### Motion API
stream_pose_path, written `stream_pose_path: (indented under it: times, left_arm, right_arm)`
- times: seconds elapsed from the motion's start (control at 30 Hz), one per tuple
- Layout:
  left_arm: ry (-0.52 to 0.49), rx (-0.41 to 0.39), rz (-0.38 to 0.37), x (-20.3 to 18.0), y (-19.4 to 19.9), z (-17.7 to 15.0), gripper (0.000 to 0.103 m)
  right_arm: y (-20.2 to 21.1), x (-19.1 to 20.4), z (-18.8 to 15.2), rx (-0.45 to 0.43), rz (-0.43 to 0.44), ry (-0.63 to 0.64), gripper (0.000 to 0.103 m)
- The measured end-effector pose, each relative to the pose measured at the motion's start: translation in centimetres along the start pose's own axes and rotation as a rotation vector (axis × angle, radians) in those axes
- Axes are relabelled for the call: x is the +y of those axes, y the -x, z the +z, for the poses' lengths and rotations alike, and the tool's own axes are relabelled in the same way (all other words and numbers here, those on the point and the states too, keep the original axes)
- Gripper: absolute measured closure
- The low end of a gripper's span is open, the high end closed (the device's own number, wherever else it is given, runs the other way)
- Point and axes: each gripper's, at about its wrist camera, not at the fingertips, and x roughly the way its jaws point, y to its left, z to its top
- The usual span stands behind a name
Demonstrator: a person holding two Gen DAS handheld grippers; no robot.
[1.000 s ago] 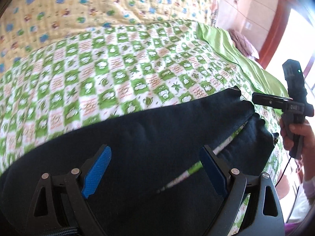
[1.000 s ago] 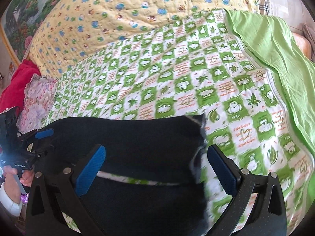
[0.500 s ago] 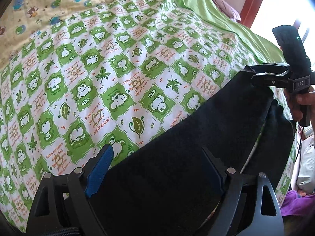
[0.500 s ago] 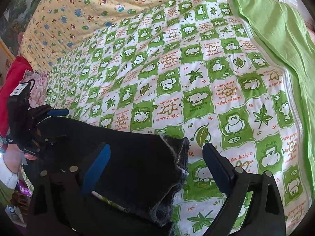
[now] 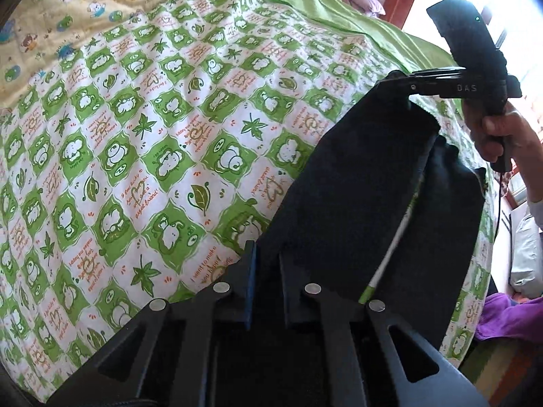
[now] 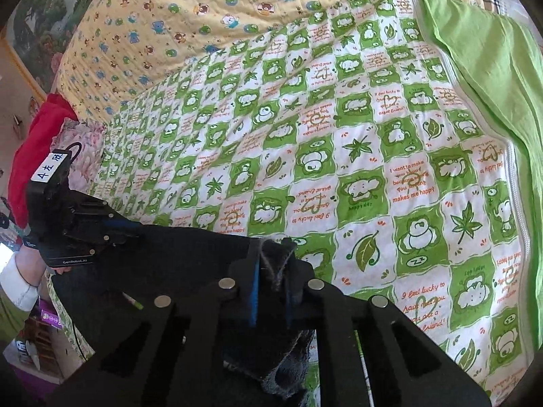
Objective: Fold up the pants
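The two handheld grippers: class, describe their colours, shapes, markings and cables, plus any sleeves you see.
Both are black. The left gripper and right gripper have blue finger pads and round silver fasteners. The right one's body reads "DAS"; the left one's bears a white handwritten label, "GenRobot.AI" and a black cable. A white sleeve cuff shows at the left wrist.

Bright daylight floods both fisheye views. In the left wrist view a window [image 5: 529, 17] at the upper right corner is blown out to white glare. The bed's green checked quilt [image 5: 142, 156] is evenly lit and sharp. The dark pants [image 5: 356, 176] lose detail. Edges curve strongly, with black vignetted corners.
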Motion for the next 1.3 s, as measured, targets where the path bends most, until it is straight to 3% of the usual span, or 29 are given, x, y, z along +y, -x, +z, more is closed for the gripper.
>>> stream_pose_path:
  times: [0.33,0.47,0.7,0.83,1.0,1.07,1.13,1.2,1.3]
  left_arm:
    - [0.103,-0.093,-0.001,-2.9,5.4,-4.5,0.094]
    - [0.152,-0.119,-0.013,-4.3,6.5,-6.4,0.094]
    - [0.192,-0.152,-0.048,-6.5,7.1,-8.0,0.094]
    - [0.196,-0.154,-0.111,-8.0,6.8,-8.8,0.099]
    - [0.139,-0.13,-0.039,-10.2,5.6,-9.1,0.099]
    - [0.093,-0.16,0.012,-10.8,6.3,-8.7,0.092]
    - [0.078,-0.168,0.015,-10.6,6.9,-8.0,0.066]
    - [0.056,-0.183,0.059,-10.3,7.3,-7.3,0.049]
    - [-0.034,-0.173,0.163,-9.7,7.4,-5.7,0.044]
  right_arm:
    - [4.3,1.4,-1.5,-0.126,0.128,0.095,0.093]
    - [5.5,2.0,-2.9,-0.136,0.182,0.155,0.093]
    - [7.1,2.5,-6.3,-0.088,0.211,0.263,0.093]
    - [7.2,3.4,-8.2,-0.01,0.211,0.362,0.093]
    - [7.3,3.9,-9.5,0.046,0.196,0.413,0.094]
    - [7.7,3.6,-9.7,0.038,0.193,0.407,0.094]
    - [7.9,3.7,-9.8,0.03,0.193,0.405,0.094]
    - [7.9,3.8,-9.9,0.029,0.192,0.41,0.094]
    - [7.8,4.0,-10.0,0.035,0.187,0.418,0.094]
